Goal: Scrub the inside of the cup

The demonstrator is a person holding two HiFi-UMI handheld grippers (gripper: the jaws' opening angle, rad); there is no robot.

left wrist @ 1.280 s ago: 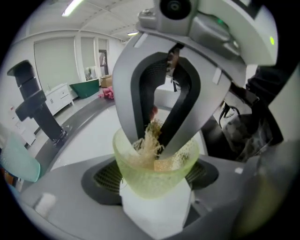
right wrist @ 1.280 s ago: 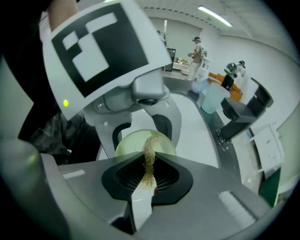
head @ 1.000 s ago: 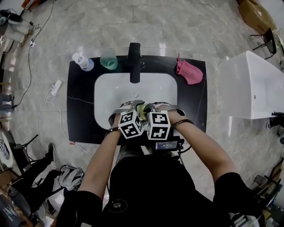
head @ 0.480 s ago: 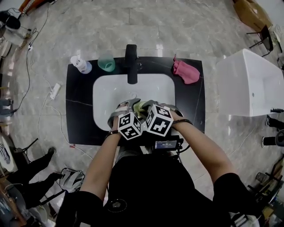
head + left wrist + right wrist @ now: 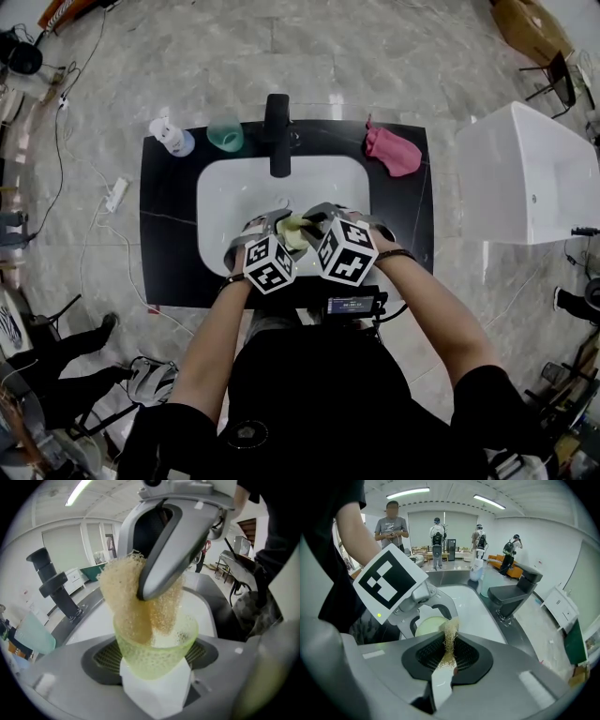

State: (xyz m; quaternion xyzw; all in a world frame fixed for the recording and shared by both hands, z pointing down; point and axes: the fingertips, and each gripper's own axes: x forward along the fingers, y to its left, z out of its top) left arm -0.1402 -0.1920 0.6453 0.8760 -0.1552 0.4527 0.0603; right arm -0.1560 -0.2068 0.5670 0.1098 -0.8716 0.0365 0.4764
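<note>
A translucent yellow-green cup (image 5: 157, 646) sits between the jaws of my left gripper (image 5: 154, 662), which is shut on it and holds it over the front of the white basin (image 5: 234, 192). My right gripper (image 5: 449, 656) is shut on a tan loofah scrubber (image 5: 450, 637). In the left gripper view the loofah (image 5: 129, 597) hangs from a right gripper finger (image 5: 173, 541), its lower end dipping inside the cup's mouth. In the head view the cup (image 5: 293, 230) shows between the left gripper (image 5: 272, 227) and right gripper (image 5: 316, 218).
A black faucet (image 5: 279, 131) stands behind the basin on the black counter (image 5: 169, 234). A teal cup (image 5: 227, 133) and a soap bottle (image 5: 173, 134) are at the back left, a pink cloth (image 5: 396, 152) at the back right. A white tub (image 5: 530, 178) stands to the right.
My right gripper has risen and rolled, its marker cube turning to the right, lifting the loofah partly out of the cup. The left gripper and cup have stayed almost still.
</note>
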